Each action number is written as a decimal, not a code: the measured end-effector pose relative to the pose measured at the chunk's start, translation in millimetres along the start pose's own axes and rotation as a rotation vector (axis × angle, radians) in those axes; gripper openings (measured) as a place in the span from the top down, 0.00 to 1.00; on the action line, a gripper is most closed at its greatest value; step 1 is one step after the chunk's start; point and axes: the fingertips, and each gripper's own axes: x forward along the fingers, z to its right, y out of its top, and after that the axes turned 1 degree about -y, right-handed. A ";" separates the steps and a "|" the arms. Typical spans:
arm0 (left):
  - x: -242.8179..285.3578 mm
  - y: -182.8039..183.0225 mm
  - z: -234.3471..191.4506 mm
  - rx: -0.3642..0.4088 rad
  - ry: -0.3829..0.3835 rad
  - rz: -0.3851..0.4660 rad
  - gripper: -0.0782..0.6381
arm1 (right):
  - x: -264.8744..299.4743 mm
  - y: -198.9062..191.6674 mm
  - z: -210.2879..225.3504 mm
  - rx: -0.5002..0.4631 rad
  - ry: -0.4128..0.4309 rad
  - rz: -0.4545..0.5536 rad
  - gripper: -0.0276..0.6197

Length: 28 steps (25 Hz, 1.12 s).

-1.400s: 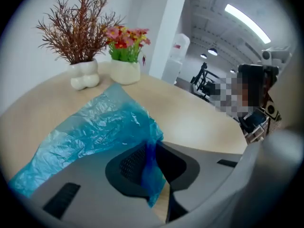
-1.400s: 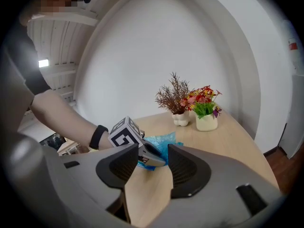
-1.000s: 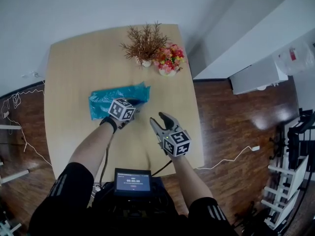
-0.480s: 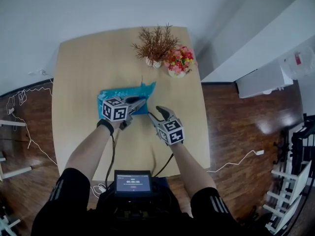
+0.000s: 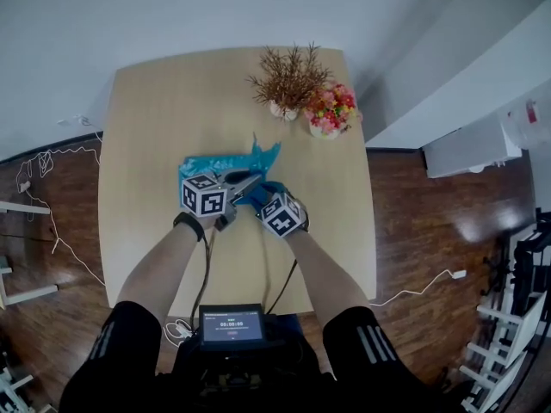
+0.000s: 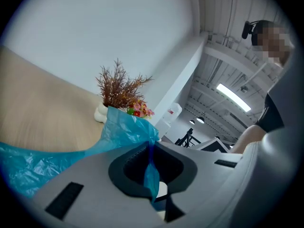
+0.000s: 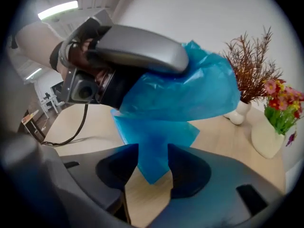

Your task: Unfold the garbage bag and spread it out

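The left gripper [image 6: 151, 145] is clamped on a pinched fold of the blue garbage bag [image 5: 211, 163], whose edge is raised while the rest is spread on the wooden table [image 5: 155, 110]. A hanging flap is straddled, unpinched, by the right gripper [image 7: 152, 153], jaws parted.

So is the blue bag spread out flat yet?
No. The garbage bag is crumpled and folded, one corner pinched up by the left gripper.
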 end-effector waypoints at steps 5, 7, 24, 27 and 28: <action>2.1 2.0 -1.1 -0.004 -0.004 0.010 0.87 | 24.5 -19.9 2.7 0.054 0.012 -0.103 0.65; 1.5 2.6 -1.4 -0.005 -0.005 0.015 0.87 | 27.1 -22.8 4.2 0.080 0.008 -0.111 0.65; -165.1 95.2 -42.1 0.060 0.201 0.307 0.87 | 26.1 -18.0 8.8 0.014 -0.034 -0.121 0.63; -207.7 97.8 -53.0 0.061 0.263 0.335 0.87 | 26.0 -18.5 8.0 0.011 -0.038 -0.123 0.63; -221.9 97.2 -57.7 0.057 0.288 0.344 0.87 | 26.7 -19.6 8.0 0.011 -0.038 -0.124 0.63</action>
